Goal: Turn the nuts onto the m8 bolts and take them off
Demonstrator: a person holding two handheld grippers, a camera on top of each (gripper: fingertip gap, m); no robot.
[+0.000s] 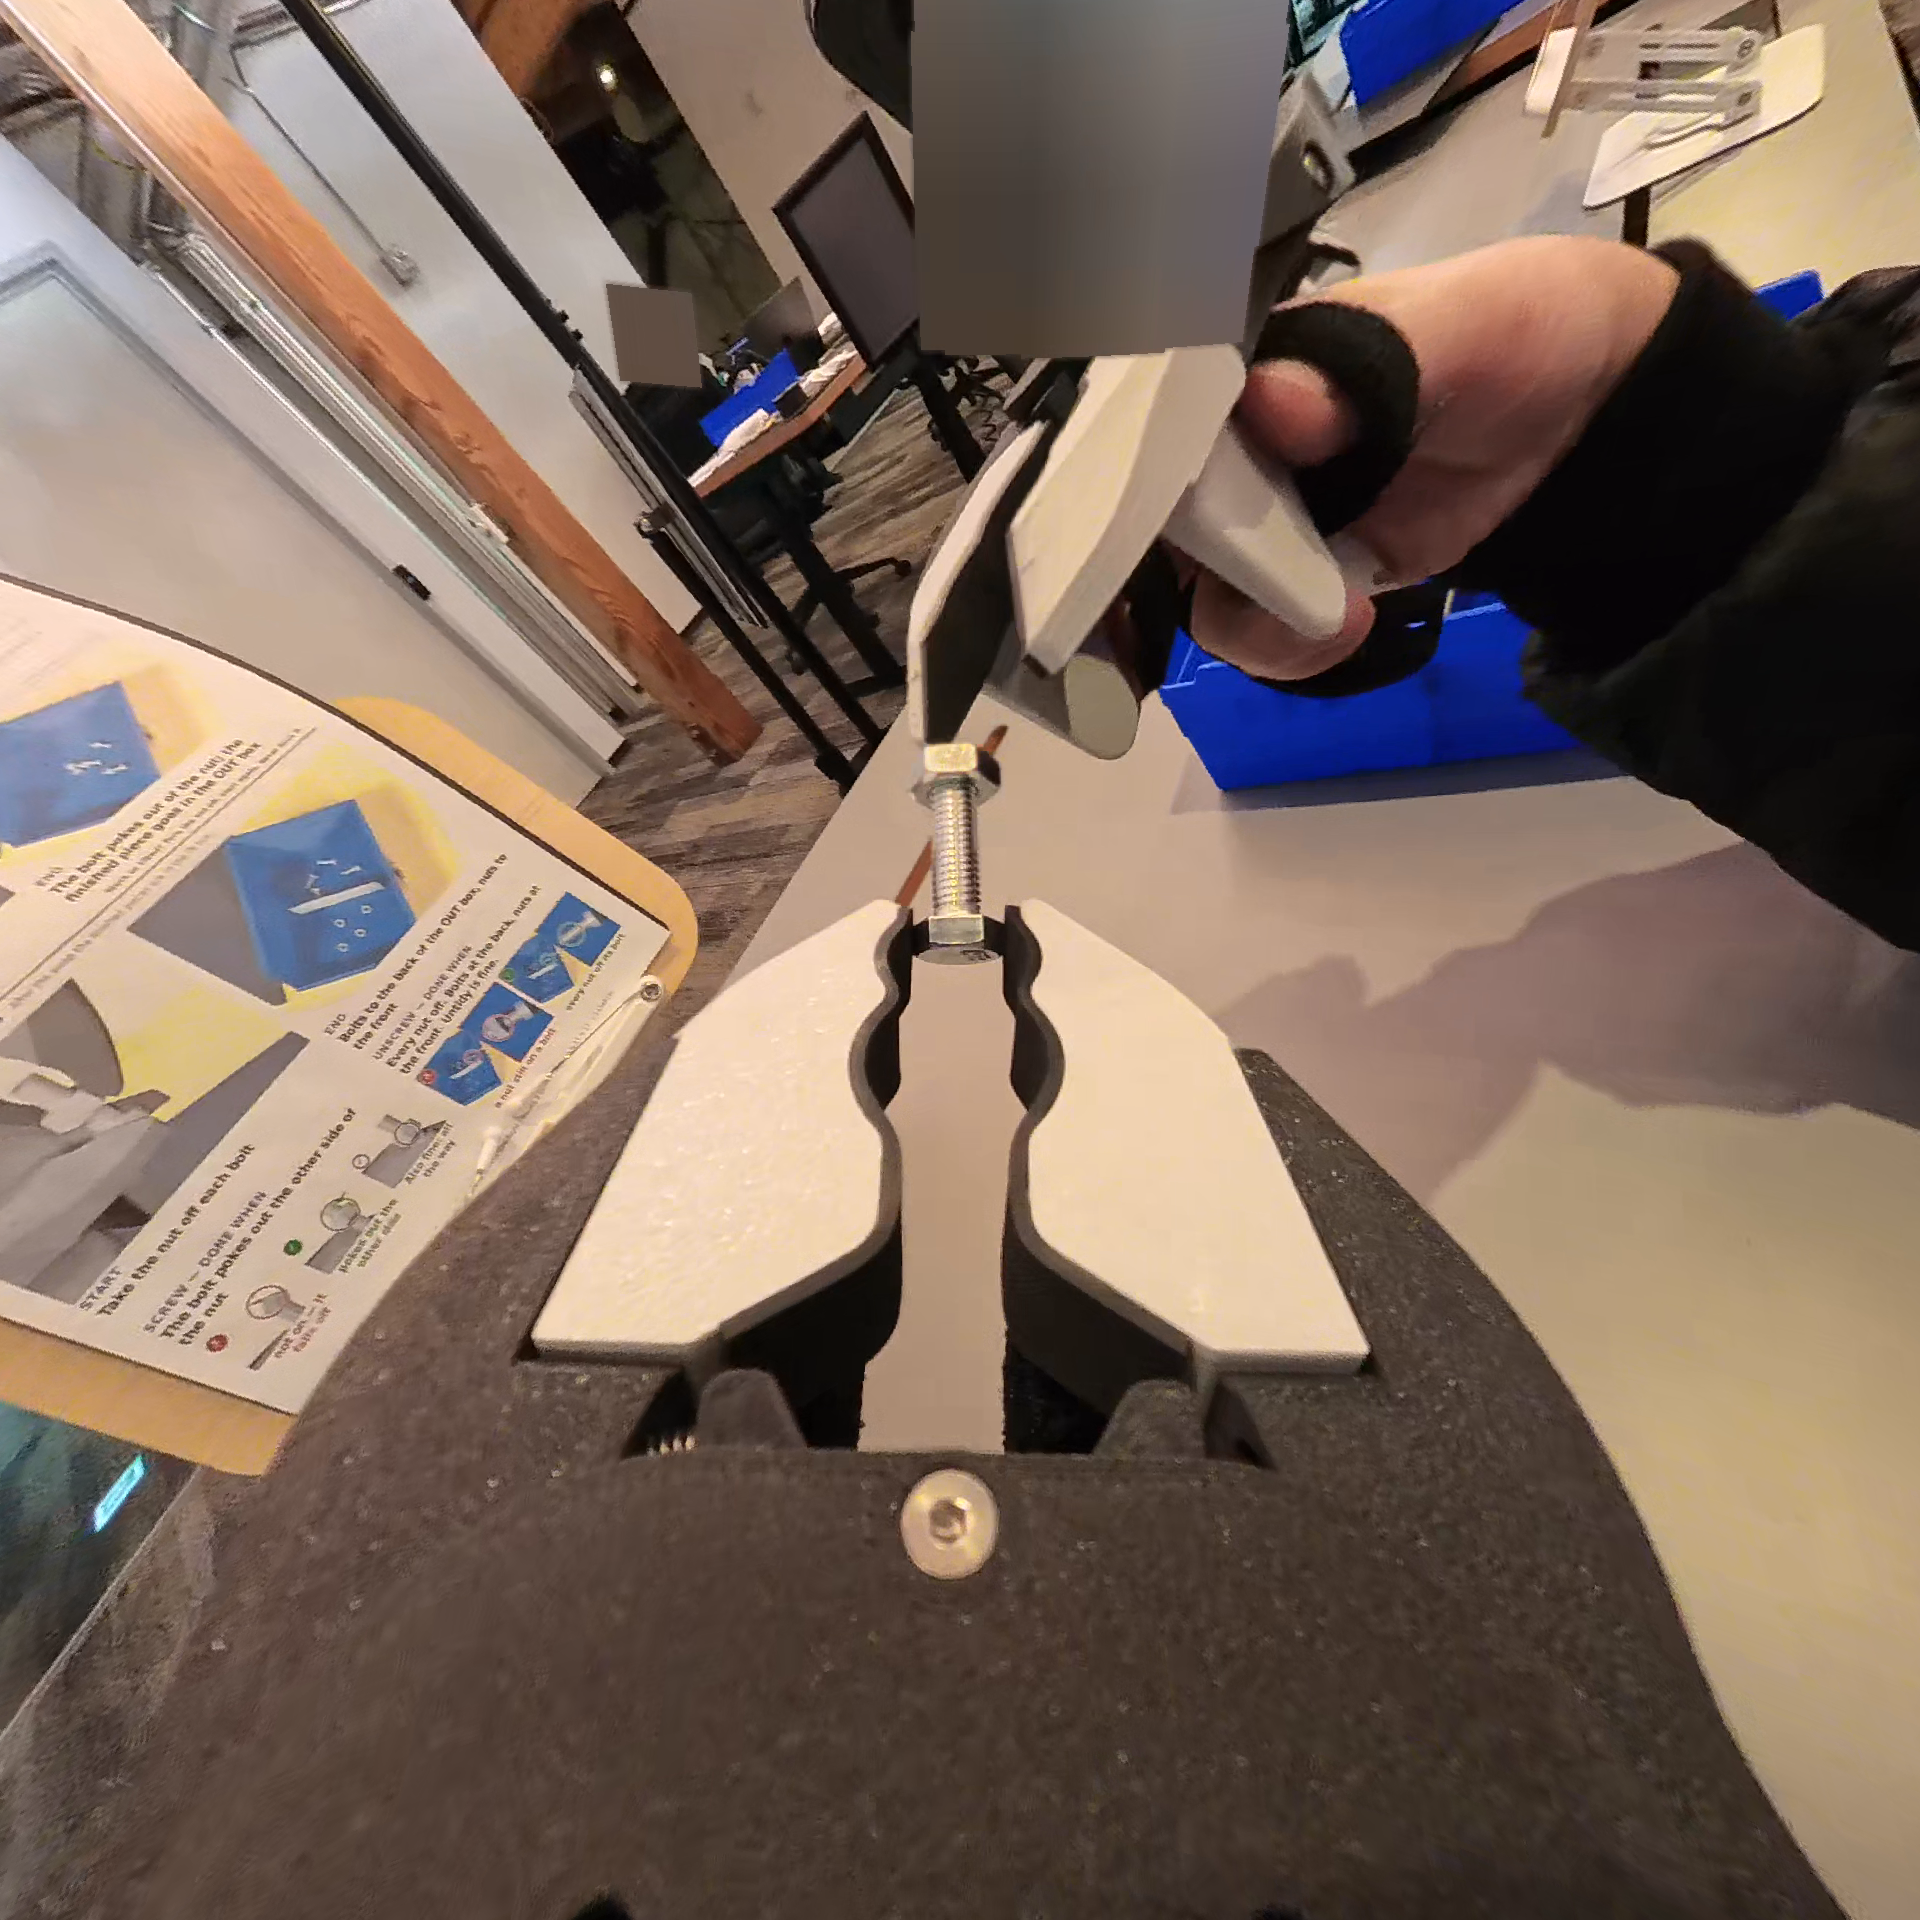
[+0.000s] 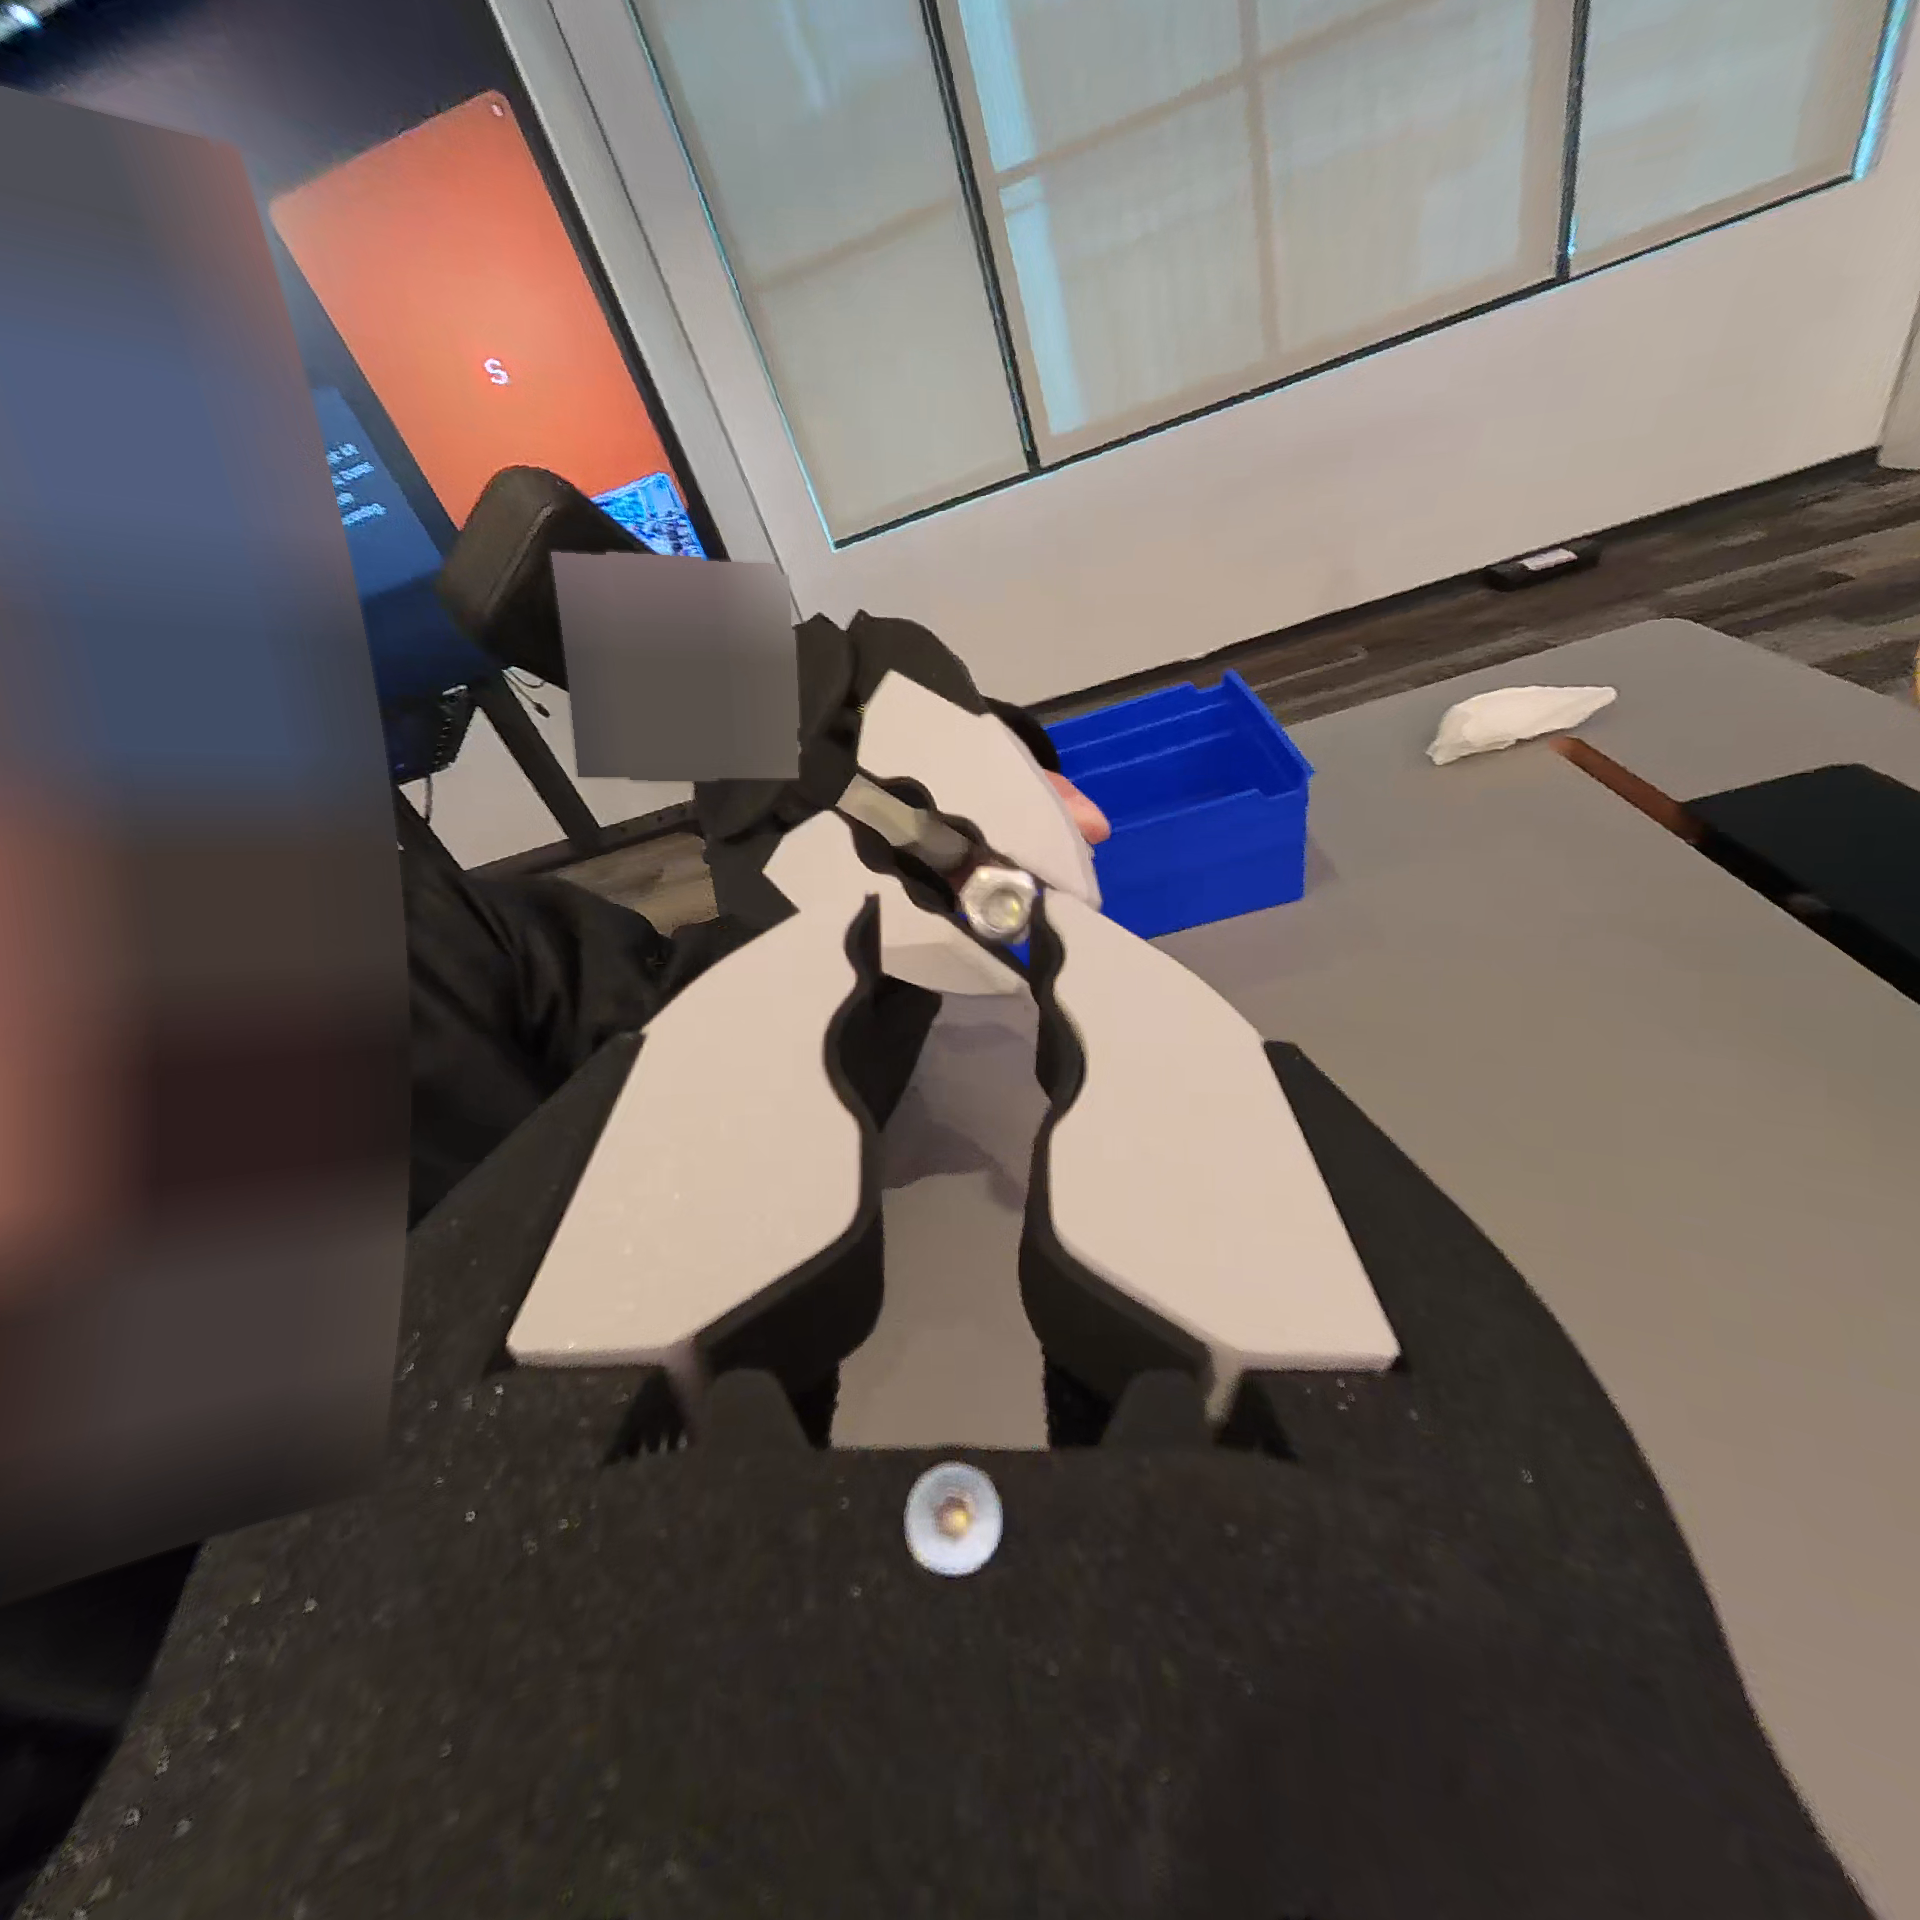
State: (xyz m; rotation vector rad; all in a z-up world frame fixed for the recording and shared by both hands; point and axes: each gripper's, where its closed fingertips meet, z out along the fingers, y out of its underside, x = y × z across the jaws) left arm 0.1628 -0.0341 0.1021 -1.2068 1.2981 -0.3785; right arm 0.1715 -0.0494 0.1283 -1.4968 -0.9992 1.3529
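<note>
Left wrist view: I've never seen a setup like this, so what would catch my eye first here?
Probably the shiny bolt in the middle, its hex head pinched between the left gripper's white fingertips, with a nut on its far end. Just above, the right gripper, held by a hand in a black sleeve, meets that nut. A blue bin sits behind on the grey table.

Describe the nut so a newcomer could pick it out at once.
Start at the grey table with the blue bin. Above it, the left gripper clamps a silver bolt by its head. The nut is the hexagonal silver piece on the bolt's far threaded end, beside the right gripper's fingertips.
</note>
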